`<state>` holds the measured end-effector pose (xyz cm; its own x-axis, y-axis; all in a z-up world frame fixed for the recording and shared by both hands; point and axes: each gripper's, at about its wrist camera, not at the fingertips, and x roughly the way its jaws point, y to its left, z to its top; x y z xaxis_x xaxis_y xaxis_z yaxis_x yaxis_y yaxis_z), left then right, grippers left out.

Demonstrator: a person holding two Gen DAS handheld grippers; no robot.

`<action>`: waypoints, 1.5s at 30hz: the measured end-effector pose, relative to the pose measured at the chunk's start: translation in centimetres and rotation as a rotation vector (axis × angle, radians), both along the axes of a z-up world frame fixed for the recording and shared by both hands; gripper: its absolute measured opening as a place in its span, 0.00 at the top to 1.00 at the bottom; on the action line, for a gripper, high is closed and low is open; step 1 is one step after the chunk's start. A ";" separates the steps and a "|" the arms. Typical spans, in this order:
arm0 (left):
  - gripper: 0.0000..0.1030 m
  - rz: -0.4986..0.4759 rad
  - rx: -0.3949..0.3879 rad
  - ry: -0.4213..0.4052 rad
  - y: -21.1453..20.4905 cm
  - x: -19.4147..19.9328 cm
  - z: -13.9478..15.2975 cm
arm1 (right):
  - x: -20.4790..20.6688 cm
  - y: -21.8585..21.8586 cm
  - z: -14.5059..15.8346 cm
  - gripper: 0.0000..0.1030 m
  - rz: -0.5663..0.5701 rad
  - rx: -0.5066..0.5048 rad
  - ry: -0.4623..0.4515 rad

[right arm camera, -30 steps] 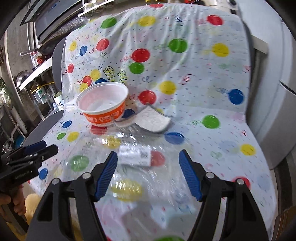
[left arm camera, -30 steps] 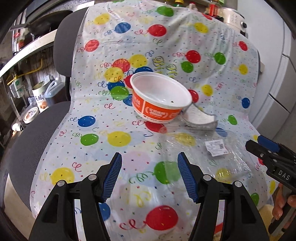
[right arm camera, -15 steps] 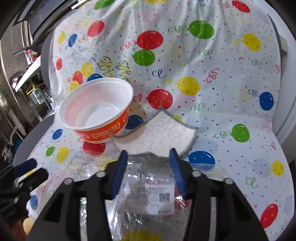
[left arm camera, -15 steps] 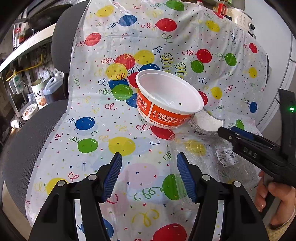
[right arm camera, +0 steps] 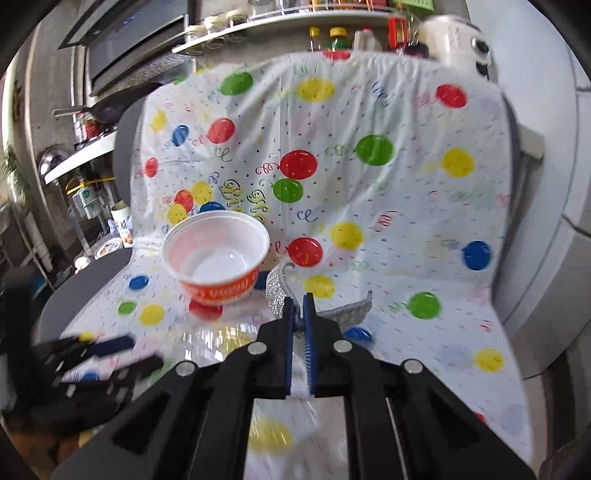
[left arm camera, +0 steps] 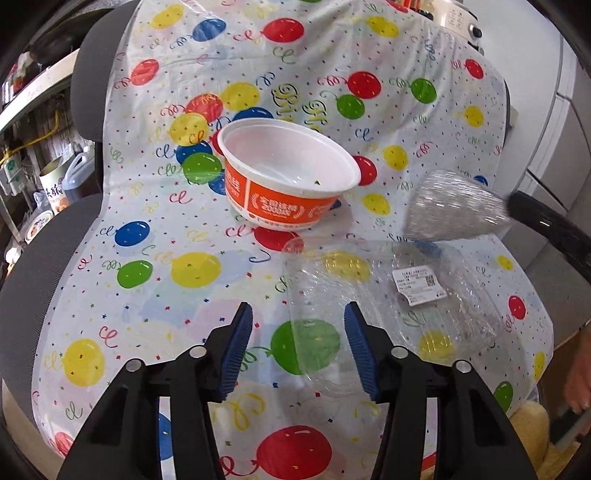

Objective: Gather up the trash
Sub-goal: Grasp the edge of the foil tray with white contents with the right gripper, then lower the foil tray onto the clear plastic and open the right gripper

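Note:
An orange and white paper bowl (left arm camera: 288, 182) stands empty on the balloon-print cover (left arm camera: 155, 236); it also shows in the right wrist view (right arm camera: 218, 258). A clear plastic container (left arm camera: 388, 306) with a white label lies in front of it. My left gripper (left arm camera: 297, 347) is open, its fingers over the container's near left edge. My right gripper (right arm camera: 299, 314) is shut on a grey-edged white cloth (right arm camera: 277, 291) and holds it lifted above the cover. The cloth shows blurred in the left wrist view (left arm camera: 450, 205).
The cover drapes over a grey chair (left arm camera: 33, 266). Shelves with bottles and jars (right arm camera: 332, 33) stand behind. A white cabinet (right arm camera: 554, 258) is at the right. Cans and jugs (left arm camera: 59, 184) sit on the floor at the left.
My right gripper closed on the cloth beside the bowl and lifted it off the cover. My left gripper shifted a little right, over the plastic container's edge.

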<state>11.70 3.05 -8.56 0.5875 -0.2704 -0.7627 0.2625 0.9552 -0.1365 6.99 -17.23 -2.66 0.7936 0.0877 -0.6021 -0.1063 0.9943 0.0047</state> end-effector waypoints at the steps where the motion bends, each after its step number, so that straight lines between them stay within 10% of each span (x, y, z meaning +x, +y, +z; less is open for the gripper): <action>1: 0.54 -0.003 0.005 0.003 -0.1 -0.1 -0.2 | -1.1 -0.2 0.0 0.94 0.005 -0.017 0.007; 8: 0.83 -0.060 0.043 0.033 -2.1 -2.1 -1.0 | -6.0 -1.5 -4.0 0.94 -0.020 -0.161 0.135; 20: 0.70 -0.270 0.003 0.091 -6.5 -8.4 0.1 | -6.4 -6.6 -6.2 0.94 -0.211 -0.122 0.217; 27: 0.57 -0.195 0.001 -0.010 -4.8 -5.8 2.4 | -8.5 -7.0 -4.8 0.67 -0.216 -0.040 0.163; 33: 0.57 -0.176 -0.002 0.008 -5.1 -1.2 1.3 | -9.9 -5.8 -3.7 0.64 -0.171 0.007 0.139; 45: 0.76 -0.255 0.043 0.065 -6.4 0.2 -1.3 | -6.3 -2.0 -8.3 0.95 -0.079 -0.063 0.277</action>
